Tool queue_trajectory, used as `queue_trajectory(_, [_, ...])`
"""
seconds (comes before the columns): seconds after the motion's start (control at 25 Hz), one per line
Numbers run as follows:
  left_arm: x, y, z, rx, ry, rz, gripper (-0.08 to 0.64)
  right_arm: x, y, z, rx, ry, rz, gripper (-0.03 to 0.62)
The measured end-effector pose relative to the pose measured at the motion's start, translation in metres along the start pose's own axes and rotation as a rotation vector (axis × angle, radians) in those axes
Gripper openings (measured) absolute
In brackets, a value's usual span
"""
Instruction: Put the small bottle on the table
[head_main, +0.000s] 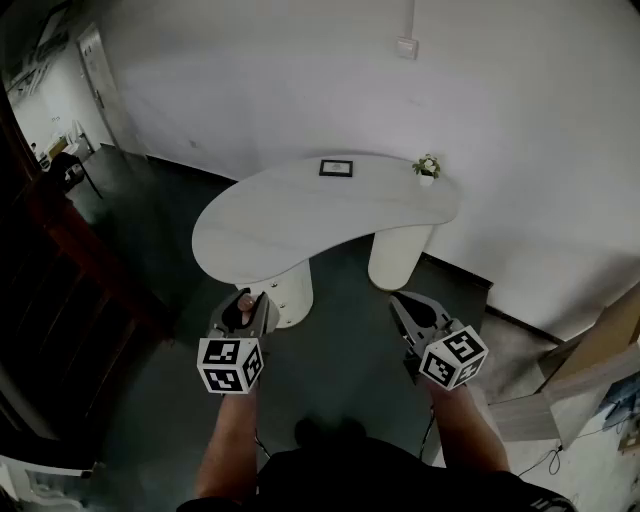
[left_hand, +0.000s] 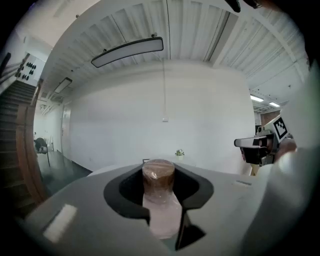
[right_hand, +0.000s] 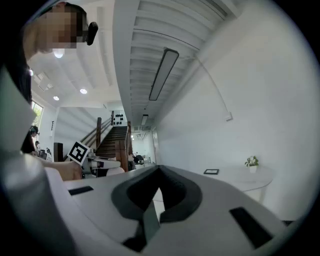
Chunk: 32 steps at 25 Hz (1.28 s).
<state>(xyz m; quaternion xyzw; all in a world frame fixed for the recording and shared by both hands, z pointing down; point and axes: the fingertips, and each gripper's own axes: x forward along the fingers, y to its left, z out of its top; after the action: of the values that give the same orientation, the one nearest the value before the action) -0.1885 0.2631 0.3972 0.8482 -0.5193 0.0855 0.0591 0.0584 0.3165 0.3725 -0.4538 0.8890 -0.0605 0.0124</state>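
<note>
The left gripper's (left_hand: 159, 176) jaws stood part-way apart, their pads pressed on either side of the small bottle (left_hand: 159, 202). It had a pale body and a brown cap (left_hand: 158, 172). The bottle sat roughly upright between them, long axis vertical, cap uppermost and rising above the jaw tips. It hung in the air, short of the white table's (head_main: 300, 225) near edge and lower than its top. Both bare forearms reached forward from the person's body, side by side, the jaws aimed toward the table. The right gripper's (head_main: 408, 312) jaws were closed together on nothing.
</note>
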Motion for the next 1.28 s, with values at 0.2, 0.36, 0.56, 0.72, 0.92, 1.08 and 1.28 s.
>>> queue_trajectory(0.2, [0.004, -0.008, -0.003, 0.009, 0.009, -0.009, 0.137, -0.002, -0.004, -0.002, 0.008, 0.003, 0.005, 0.009])
queue_trajectory(0.36, [0.007, -0.012, -0.003, 0.012, 0.013, -0.009, 0.137, -0.003, -0.01, -0.002, 0.002, 0.003, 0.0, 0.009])
queue_trajectory(0.56, [0.012, -0.02, -0.001, 0.021, 0.014, -0.012, 0.137, -0.008, -0.018, -0.001, -0.002, 0.004, -0.014, 0.009])
queue_trajectory(0.72, [0.019, -0.03, 0.0, 0.022, 0.011, -0.013, 0.137, -0.017, -0.021, 0.007, -0.02, -0.024, 0.012, 0.011])
queue_trajectory(0.92, [0.027, -0.046, 0.002, 0.027, 0.01, -0.013, 0.137, -0.036, -0.046, 0.01, 0.002, -0.025, -0.008, 0.011])
queue_trajectory(1.08, [0.032, -0.052, 0.002, 0.011, 0.008, -0.017, 0.137, -0.042, -0.056, 0.001, 0.019, -0.003, -0.018, 0.011])
queue_trajectory(1.28, [0.051, -0.044, 0.003, 0.014, 0.015, -0.011, 0.137, -0.027, -0.064, -0.007, 0.058, 0.029, 0.022, 0.011])
